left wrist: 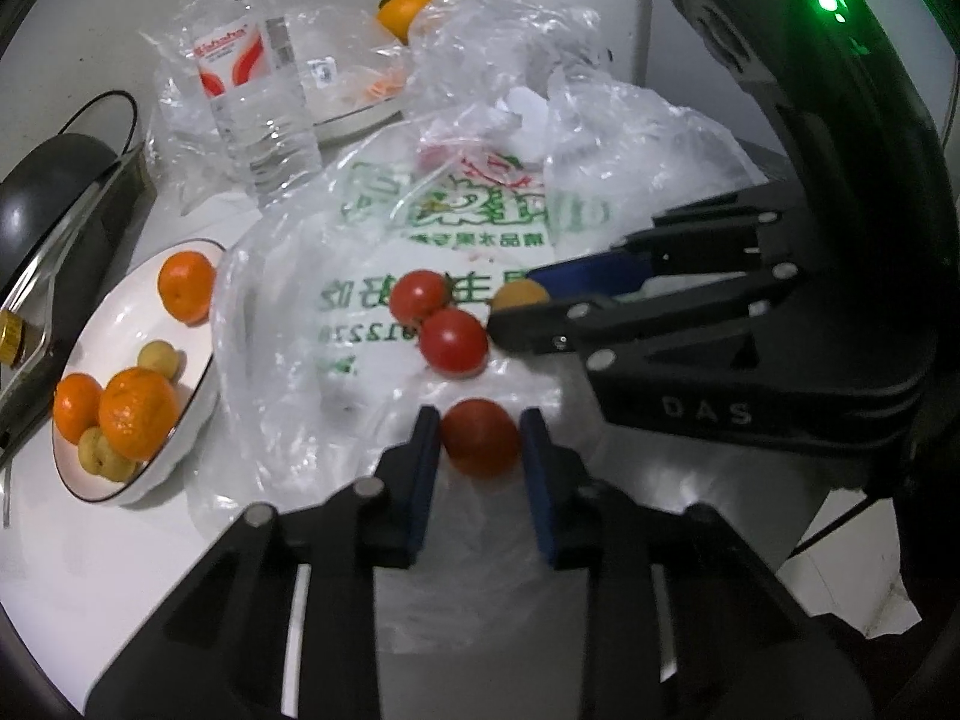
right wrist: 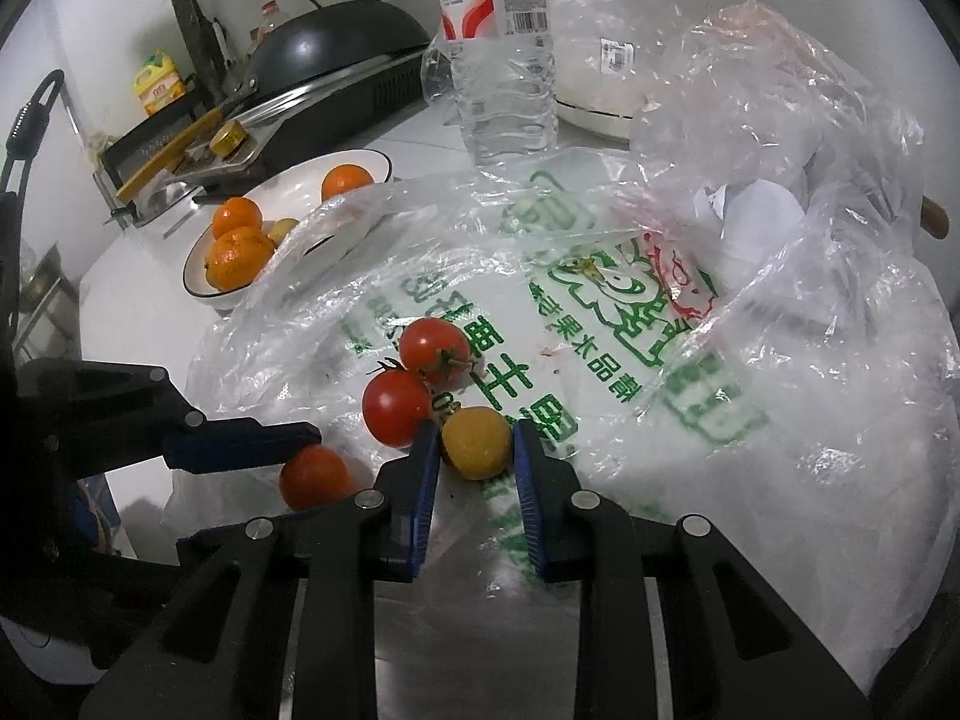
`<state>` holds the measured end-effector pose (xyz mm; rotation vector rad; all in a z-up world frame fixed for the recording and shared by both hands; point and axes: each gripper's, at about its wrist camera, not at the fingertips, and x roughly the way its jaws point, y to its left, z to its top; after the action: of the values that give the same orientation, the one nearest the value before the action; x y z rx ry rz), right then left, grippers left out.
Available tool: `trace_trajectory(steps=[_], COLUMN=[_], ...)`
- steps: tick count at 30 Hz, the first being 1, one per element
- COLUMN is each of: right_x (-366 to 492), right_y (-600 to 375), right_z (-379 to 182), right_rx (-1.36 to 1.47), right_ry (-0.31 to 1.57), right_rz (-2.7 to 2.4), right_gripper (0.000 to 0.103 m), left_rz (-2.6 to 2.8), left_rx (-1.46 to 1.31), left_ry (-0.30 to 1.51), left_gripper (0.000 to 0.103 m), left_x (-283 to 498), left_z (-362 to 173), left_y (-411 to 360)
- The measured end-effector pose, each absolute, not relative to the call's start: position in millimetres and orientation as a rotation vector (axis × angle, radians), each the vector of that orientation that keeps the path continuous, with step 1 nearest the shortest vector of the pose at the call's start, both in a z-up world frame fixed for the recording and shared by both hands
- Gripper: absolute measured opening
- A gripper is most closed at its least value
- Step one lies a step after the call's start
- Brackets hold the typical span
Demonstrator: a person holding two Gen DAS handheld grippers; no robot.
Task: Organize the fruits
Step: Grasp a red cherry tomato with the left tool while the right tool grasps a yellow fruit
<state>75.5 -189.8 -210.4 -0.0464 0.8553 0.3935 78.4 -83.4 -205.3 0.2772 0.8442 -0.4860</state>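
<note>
My left gripper [left wrist: 480,426] has its blue pads on either side of a red tomato [left wrist: 480,437] lying on a printed plastic bag [left wrist: 372,264]; they touch or nearly touch it. My right gripper [right wrist: 474,441] is shut on a small yellow fruit [right wrist: 476,441], also seen in the left wrist view [left wrist: 519,295]. Two more red tomatoes [left wrist: 453,341] [left wrist: 418,294] lie together on the bag between the grippers. A white plate [left wrist: 117,330] at the left holds three oranges [left wrist: 138,414] and small yellow fruits [left wrist: 159,359].
A clear water bottle [left wrist: 252,78] stands behind the bag. Crumpled clear bags [right wrist: 780,120] lie at the back right, with another plate [left wrist: 354,120] and an orange [left wrist: 405,12] behind. A dark wok on a cooker [right wrist: 336,42] sits at the left.
</note>
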Motion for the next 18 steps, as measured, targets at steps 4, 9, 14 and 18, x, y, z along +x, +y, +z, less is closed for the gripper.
trace_trajectory(steps=[4, 9, 14, 18], right_x=[71, 65, 58, 51], right_y=[-191, -192, -193, -194], right_z=[-204, -196, -192, -184], right_rx=[-0.044, -0.05, -0.052, -0.046], right_ry=[0.841, 0.823, 0.814, 0.796], right_rz=[0.385, 0.373, 0.346, 0.331], right_gripper=[0.027, 0.027, 0.027, 0.027], left_rz=[-0.491, -0.49, -0.479, -0.476], left_rx=[0.276, 0.275, 0.286, 0.277], left_ry=[0.833, 0.793, 0.745, 0.722], left_gripper=[0.027, 0.027, 0.027, 0.027], left_x=[76, 71, 66, 65], left_z=[-203, -193, -181, -173], left_y=[-83, -80, -73, -66])
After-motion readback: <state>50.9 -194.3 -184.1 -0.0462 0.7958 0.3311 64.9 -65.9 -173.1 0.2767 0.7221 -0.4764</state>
